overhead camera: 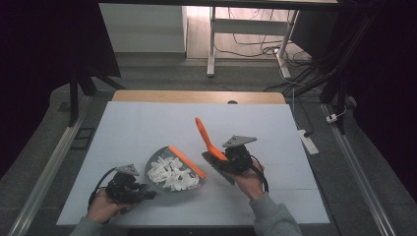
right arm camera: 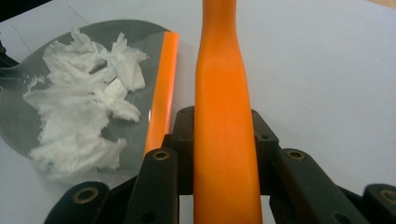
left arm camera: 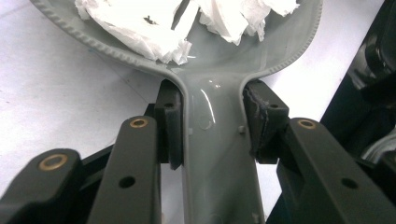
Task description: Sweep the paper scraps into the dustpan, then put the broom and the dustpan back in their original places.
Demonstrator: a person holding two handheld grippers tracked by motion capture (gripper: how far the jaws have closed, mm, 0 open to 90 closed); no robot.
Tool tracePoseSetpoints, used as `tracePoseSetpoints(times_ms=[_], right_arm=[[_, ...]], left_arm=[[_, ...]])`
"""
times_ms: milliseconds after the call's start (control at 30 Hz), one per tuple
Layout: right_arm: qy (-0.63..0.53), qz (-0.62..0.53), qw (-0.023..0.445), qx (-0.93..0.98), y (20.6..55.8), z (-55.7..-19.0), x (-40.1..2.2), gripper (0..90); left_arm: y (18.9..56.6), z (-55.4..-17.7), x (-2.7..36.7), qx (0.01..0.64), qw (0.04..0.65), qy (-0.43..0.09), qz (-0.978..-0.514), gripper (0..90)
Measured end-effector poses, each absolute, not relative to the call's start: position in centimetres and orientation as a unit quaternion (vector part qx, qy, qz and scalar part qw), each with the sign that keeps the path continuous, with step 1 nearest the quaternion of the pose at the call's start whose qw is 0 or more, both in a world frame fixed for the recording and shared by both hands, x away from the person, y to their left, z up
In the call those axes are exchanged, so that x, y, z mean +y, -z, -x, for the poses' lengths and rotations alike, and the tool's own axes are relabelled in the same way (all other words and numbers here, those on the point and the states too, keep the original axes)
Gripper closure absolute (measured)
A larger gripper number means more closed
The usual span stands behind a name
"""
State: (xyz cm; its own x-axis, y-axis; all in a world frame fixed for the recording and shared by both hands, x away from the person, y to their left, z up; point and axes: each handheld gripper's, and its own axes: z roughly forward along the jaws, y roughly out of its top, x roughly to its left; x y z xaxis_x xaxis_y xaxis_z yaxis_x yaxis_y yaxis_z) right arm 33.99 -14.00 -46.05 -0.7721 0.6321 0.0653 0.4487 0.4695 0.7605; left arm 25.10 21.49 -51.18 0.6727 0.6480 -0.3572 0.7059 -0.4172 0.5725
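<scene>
Grey plastic dustpan [overhead camera: 169, 172] with an orange rubber lip [right arm camera: 161, 91] is lying flat on the white table [overhead camera: 147, 128], loaded with torn white paper scraps [overhead camera: 172, 174]. I'm pinching its grey handle [left arm camera: 212, 154] between the left gripper's [overhead camera: 140, 191] pads [left arm camera: 169, 128], pan bowl fanning out straight ahead of those fingers. Orange plastic brush handle [right arm camera: 224, 140] is running straight out between the right gripper's [overhead camera: 219, 160] fingers, clamped on both sides, long axis pointing away and up from the pads. The pan's lip is sitting just beside and left of those right fingers, nearly parallel to the handle. The right hand [overhead camera: 251, 179] is nearer the lip, so I judge the next sweep is turning on that gap: bristles needing to go leftward across the lip. I can't tell the bristle end; it's hidden behind the gripper.
</scene>
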Motion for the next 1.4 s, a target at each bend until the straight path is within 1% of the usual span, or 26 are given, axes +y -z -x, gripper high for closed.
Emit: tracePoseSetpoints(times_ms=[733,1200,1400], right_arm=[[-0.416,-0.307,0.114,0.848,45.3,-33.8,-16.2,70.5],[-0.415,-0.312,0.111,0.847,45.1,-33.0,-18.7,70.5],[-0.418,-0.310,0.104,0.847,45.2,-32.6,-19.4,70.5]], left_arm=[[50.6,-25.0,22.3,0.438,0.394,0.017,-0.808,61.1],[50.0,-24.4,22.4,0.476,0.416,-0.018,-0.774,61.1],[50.0,-24.2,22.4,0.494,0.417,-0.027,-0.763,61.0]])
